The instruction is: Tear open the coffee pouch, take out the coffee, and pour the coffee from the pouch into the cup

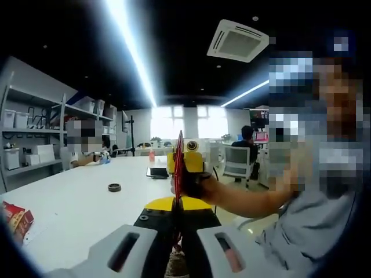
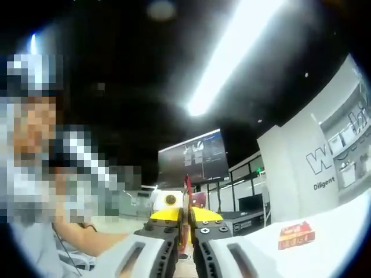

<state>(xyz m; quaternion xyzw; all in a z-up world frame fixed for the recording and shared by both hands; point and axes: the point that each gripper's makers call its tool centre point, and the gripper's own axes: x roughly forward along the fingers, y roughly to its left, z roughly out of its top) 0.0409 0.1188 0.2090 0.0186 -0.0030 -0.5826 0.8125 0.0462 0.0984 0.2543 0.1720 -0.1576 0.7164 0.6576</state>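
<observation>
A thin red coffee pouch (image 1: 178, 168) stands edge-on in front of me, held up in the air over the white table (image 1: 75, 202). My left gripper (image 1: 178, 234) is shut on its near edge. My right gripper (image 1: 189, 174), yellow-bodied and held by a hand, is shut on the pouch from the far side. In the right gripper view the same red pouch (image 2: 187, 202) rises between the closed jaws of my right gripper (image 2: 186, 238), with the yellow left gripper (image 2: 170, 213) just behind it.
On the table lie a black ring (image 1: 115, 187), a red carton (image 1: 17, 217) at the left edge, a dark tablet (image 1: 157, 172) and a pink bottle (image 1: 152, 155). Another red packet (image 2: 295, 234) lies on the table to the right. A person's arm (image 1: 249, 200) reaches in from the right.
</observation>
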